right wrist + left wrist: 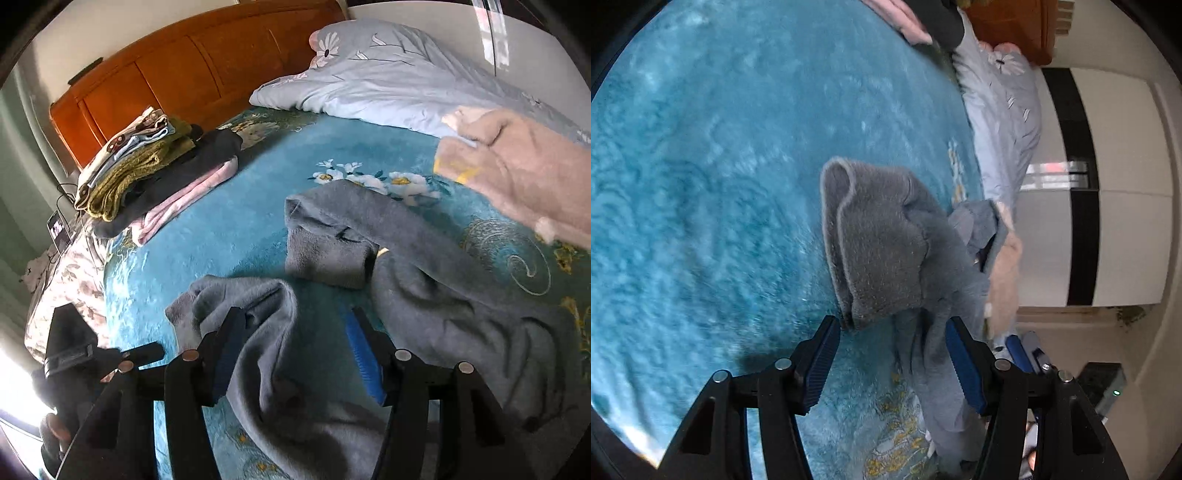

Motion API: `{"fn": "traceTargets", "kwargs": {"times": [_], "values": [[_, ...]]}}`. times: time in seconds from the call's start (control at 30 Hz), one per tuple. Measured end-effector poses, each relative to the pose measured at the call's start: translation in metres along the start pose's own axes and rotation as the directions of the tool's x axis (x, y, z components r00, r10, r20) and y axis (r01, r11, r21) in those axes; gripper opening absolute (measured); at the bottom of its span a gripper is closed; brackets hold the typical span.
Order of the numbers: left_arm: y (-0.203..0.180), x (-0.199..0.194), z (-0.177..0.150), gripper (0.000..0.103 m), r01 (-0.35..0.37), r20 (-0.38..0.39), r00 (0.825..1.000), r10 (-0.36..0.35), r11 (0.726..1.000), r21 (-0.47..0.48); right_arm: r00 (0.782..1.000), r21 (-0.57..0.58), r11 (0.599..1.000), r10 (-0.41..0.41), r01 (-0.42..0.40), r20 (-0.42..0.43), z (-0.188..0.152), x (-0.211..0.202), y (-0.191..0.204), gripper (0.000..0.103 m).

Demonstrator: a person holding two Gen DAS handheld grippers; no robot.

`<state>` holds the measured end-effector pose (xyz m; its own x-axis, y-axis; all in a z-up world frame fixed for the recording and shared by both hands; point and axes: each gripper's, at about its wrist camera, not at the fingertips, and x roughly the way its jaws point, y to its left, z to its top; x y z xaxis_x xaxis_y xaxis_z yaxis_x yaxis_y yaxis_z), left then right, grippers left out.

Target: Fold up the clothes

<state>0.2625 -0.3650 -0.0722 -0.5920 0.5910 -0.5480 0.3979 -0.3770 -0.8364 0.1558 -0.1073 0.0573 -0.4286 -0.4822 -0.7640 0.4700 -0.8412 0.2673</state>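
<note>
Your left gripper (892, 354) hangs over the teal blanket (701, 184), jaws apart, nothing pinched. A folded end of the grey garment (882, 236) lies just ahead of the tips; looser grey cloth trails down between the jaws and along the right pad without being pressed.

Your right gripper (295, 354) also stands with jaws apart. A grey sleeve (258, 332) lies draped across the gap, brushing the left pad, not clamped.

Only the right view shows the garment (424, 280) whole: it lies on the blanket (229, 229) near the bed's middle, long axis running from the folded sleeve end at upper left down to the crumpled body at lower right. That view alone shows the orange headboard (192, 62), the stack (147, 158) of folded clothes beside it, and the pale blue quilt (388, 81) at the far edge. A pinkish-tan item (517, 173) lies at the right, blurred.

The left view alone shows white cabinet doors (1119, 184) with a dark strip beyond the bed. There the garment runs top to bottom, rounded fold uppermost. Part of your other gripper (1027, 350) shows at the lower right.
</note>
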Motion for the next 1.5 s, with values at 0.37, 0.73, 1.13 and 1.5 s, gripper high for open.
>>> {"fn": "traceTargets", "kwargs": {"times": [0.37, 0.73, 1.13, 1.5], "values": [[-0.021, 0.003, 0.007, 0.005, -0.072, 0.087, 0.994, 0.061, 0.989, 0.132, 0.999, 0.002, 0.999, 0.039, -0.039, -0.032, -0.012, 0.002, 0.000, 0.059], [-0.062, -0.022, 0.071, 0.005, 0.038, 0.129, 0.990, -0.060, 0.985, 0.167, 0.996, -0.306, 0.950, 0.047, -0.068, -0.076, 0.003, 0.036, 0.059, 0.059], [-0.086, -0.011, 0.111, 0.062, 0.073, 0.084, 0.992, -0.096, 0.968, 0.240, 0.982, -0.428, 0.903, -0.044, -0.039, -0.181, 0.047, 0.141, 0.085, 0.055], [-0.012, -0.005, 0.119, 0.064, 0.019, 0.092, 0.995, -0.033, 0.989, 0.148, 0.960, -0.123, 0.962, 0.222, -0.244, -0.172, 0.075, 0.139, 0.043, 0.005]]}}
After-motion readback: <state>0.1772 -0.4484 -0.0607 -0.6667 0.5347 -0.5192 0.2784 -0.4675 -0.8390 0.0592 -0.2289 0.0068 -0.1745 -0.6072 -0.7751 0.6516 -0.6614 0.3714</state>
